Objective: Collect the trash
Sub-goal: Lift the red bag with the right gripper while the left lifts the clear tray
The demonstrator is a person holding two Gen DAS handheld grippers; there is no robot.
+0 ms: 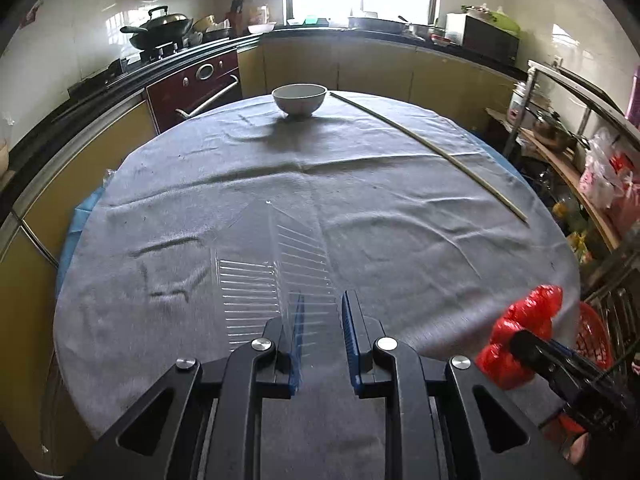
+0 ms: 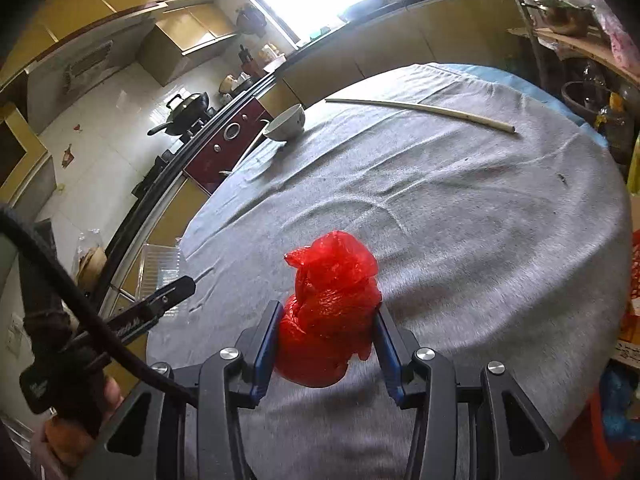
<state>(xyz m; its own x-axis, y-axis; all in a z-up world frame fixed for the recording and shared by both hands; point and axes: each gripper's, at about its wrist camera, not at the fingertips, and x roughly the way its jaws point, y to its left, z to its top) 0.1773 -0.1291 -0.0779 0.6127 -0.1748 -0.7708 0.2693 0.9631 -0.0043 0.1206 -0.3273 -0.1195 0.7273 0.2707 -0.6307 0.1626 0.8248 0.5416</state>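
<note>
A clear ribbed plastic box hangs over the grey tablecloth, with my left gripper shut on its near edge. From the right wrist view the same box sticks out beyond the left gripper, over the table's left edge. A crumpled red plastic bag sits between the blue pads of my right gripper, which is shut on it. Both pads press into its sides. In the left wrist view the red bag and the right gripper appear low on the right.
A white bowl stands at the far side of the round table, with a long pale stick lying to its right. A red mesh basket sits beyond the table's right edge, below a cluttered shelf. Counters and a stove ring the room.
</note>
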